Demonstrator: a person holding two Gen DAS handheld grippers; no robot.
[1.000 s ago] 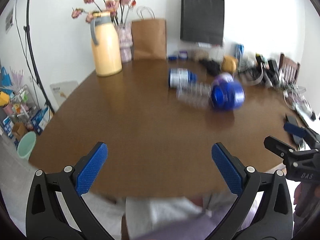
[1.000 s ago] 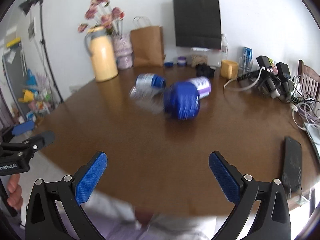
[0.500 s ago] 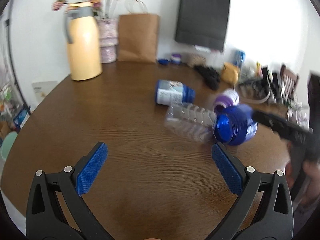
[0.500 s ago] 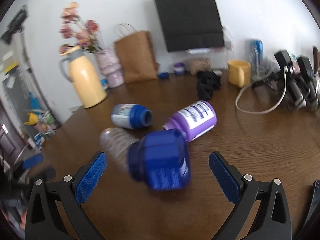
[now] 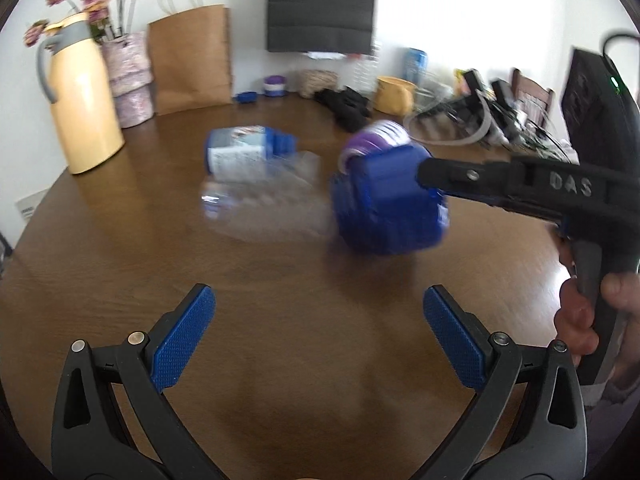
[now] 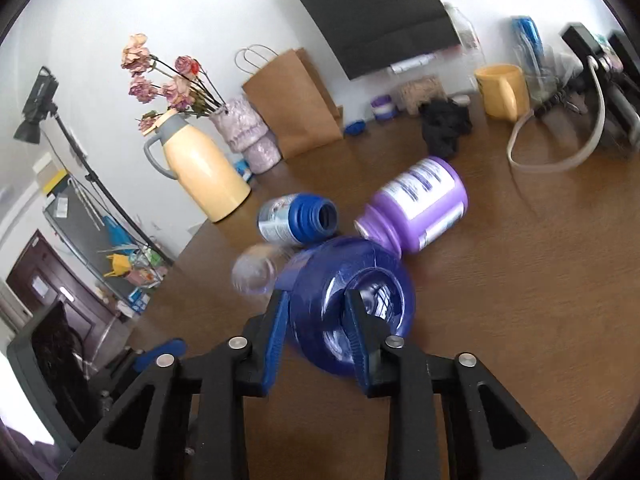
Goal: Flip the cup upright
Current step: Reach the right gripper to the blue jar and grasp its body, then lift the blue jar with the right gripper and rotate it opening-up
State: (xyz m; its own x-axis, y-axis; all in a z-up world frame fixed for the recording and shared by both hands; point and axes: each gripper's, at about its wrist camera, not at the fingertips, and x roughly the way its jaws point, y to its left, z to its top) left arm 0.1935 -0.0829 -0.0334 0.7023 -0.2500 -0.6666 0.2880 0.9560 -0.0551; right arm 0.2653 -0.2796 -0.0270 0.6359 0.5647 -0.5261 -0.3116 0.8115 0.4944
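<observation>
A translucent dark blue cup (image 6: 360,312) lies on its side on the brown table (image 6: 520,320), its open mouth facing my right wrist camera. My right gripper (image 6: 316,320) is shut on the cup's rim, one finger inside the mouth and one outside. In the left wrist view the same cup (image 5: 388,204) shows at centre right with the right gripper (image 5: 424,172) reaching it from the right. My left gripper (image 5: 316,332) is open and empty, well short of the cup.
A clear plastic bottle (image 5: 260,204), a blue-necked bottle (image 6: 296,220) and a purple bottle (image 6: 420,204) lie beside the cup. A yellow jug (image 6: 200,172), a paper bag (image 6: 296,100), a yellow mug (image 6: 502,92) and cables (image 6: 560,152) line the back.
My right gripper has moved in and closed on the blue cup's rim. Both cameras have moved closer to the bottles, and the left gripper stays open.
</observation>
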